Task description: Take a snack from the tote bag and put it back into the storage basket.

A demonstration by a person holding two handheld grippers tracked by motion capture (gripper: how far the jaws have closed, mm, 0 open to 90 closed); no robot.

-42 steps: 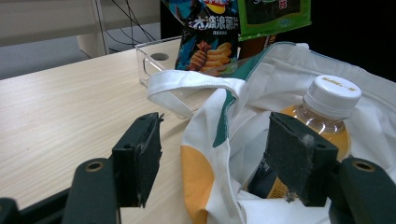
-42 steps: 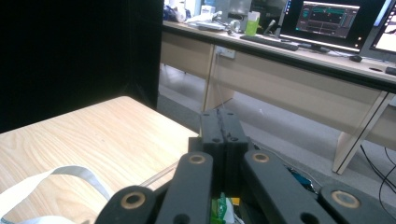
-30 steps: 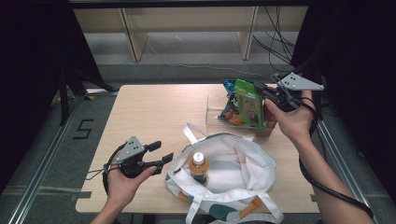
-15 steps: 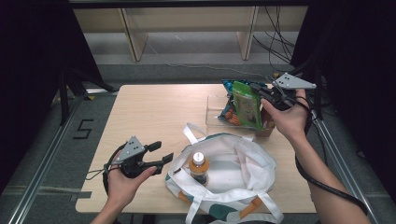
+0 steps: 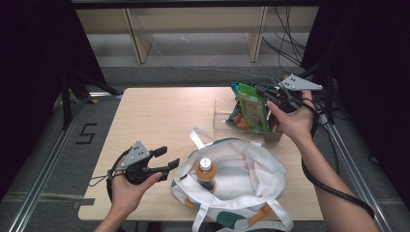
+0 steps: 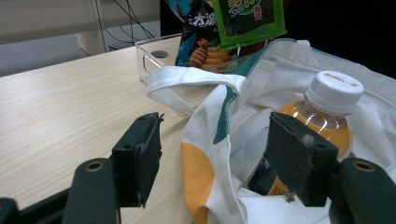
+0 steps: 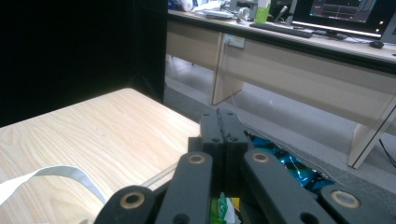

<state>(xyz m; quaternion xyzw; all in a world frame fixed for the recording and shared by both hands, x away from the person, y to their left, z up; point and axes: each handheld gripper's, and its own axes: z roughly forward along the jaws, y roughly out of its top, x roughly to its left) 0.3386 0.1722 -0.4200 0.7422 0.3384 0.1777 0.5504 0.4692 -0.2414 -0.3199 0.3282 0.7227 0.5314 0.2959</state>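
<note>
The right gripper [image 5: 273,98], at two o'clock on the table [image 5: 159,116], has its jaws pinched shut on the top edge of a green packet [image 5: 253,107], lifted above a clear bin [image 5: 223,115] holding more snacks [image 5: 238,121]; the left gripper [image 5: 163,158], at eight o'clock, rests with jaws wide and nothing between them, just beside a white bag [image 5: 251,169]; a bottle [image 5: 206,173] already stands inside; judging by this, packing is under way, the packet still to go in.
</note>
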